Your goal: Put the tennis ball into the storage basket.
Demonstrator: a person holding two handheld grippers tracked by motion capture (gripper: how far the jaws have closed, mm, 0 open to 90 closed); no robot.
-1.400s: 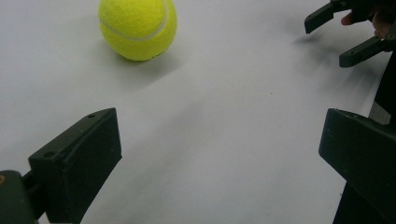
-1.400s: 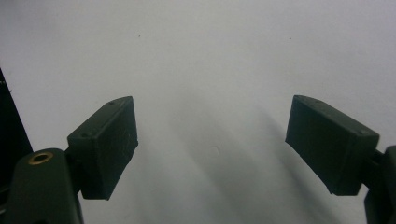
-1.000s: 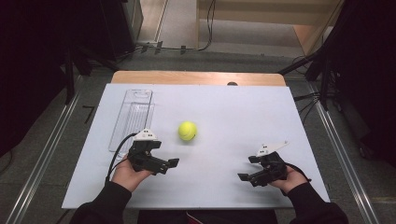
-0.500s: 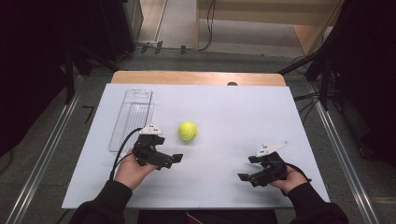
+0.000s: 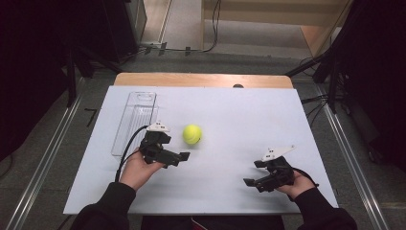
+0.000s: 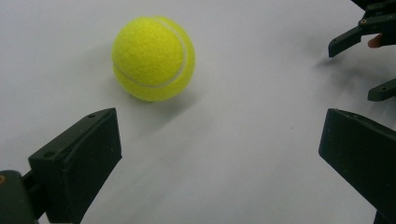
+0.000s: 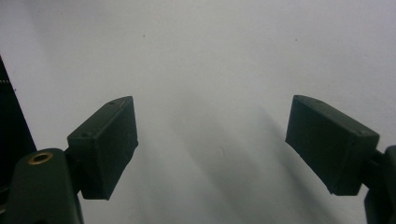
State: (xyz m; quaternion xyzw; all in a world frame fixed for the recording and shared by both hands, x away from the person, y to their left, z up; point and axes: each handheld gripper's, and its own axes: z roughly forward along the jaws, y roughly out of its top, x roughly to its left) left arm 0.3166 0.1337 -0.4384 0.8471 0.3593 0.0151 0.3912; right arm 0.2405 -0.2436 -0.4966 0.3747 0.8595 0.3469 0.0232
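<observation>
the round, fuzzy yellow ball (image 5: 192, 134) lies on the smooth white tabletop (image 5: 230, 115), just beyond the left tongs (image 5: 178, 157), gaping and empty like the right tongs (image 5: 255, 172) well apart.

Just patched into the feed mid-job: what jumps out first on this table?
The yellow tennis ball stands out on the white table, sitting apart from everything, just ahead of the left gripper, whose jaws are open and empty. A clear plastic tray lies along the table's left side, beside that hand. The right gripper rests low at the near right, jaws also open over bare surface.
</observation>
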